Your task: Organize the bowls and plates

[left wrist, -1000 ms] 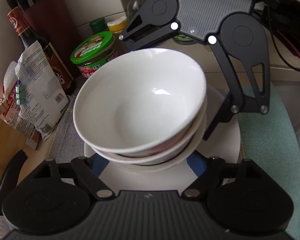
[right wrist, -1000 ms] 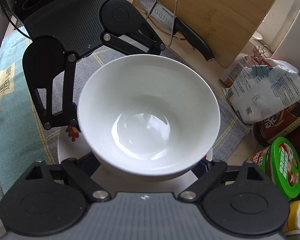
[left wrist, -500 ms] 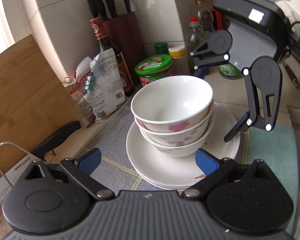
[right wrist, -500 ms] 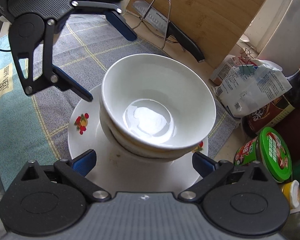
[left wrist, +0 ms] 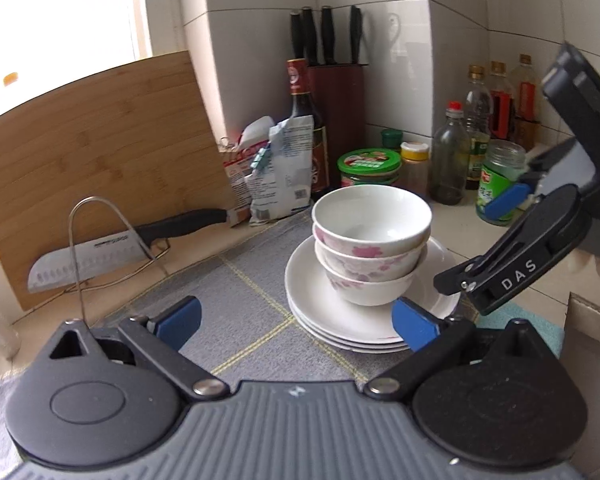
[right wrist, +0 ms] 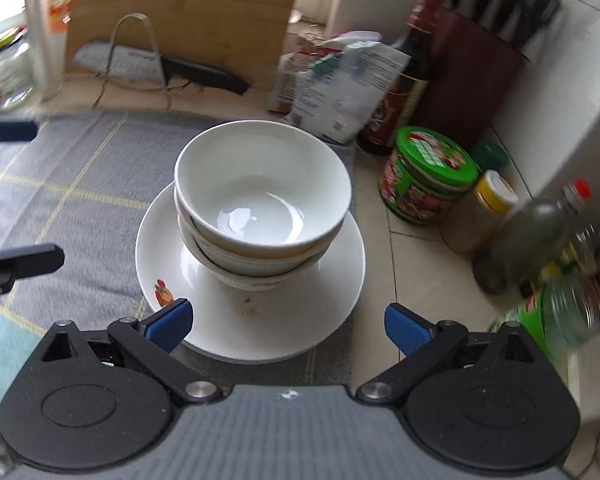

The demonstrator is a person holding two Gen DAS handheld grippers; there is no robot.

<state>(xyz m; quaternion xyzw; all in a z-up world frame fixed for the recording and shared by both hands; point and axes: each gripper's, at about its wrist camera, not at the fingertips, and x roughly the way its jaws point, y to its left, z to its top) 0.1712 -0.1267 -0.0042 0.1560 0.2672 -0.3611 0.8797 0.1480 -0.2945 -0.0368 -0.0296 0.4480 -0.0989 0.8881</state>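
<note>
You have three white ceramic bowls (left wrist: 370, 240) nested upright on the stack of white round plates (left wrist: 320, 308), which sits on the grey checked cloth mat (left wrist: 236, 304). Your left gripper (left wrist: 296, 322) and right gripper (right wrist: 287, 322) both stand wide open and empty, short of the stack. As far as you can see here, the stacking looks finished, with no loose dishes in view.

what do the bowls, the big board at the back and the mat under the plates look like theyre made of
Bowls: likely glazed ceramic or porcelain; glossy white, bright glare inside, pink flower print outside.
Board: looks like bamboo or wood; tan, matte, with jointed strips showing.
Mat: seems woven fabric; dull grey with yellow lines, no shine.
</note>
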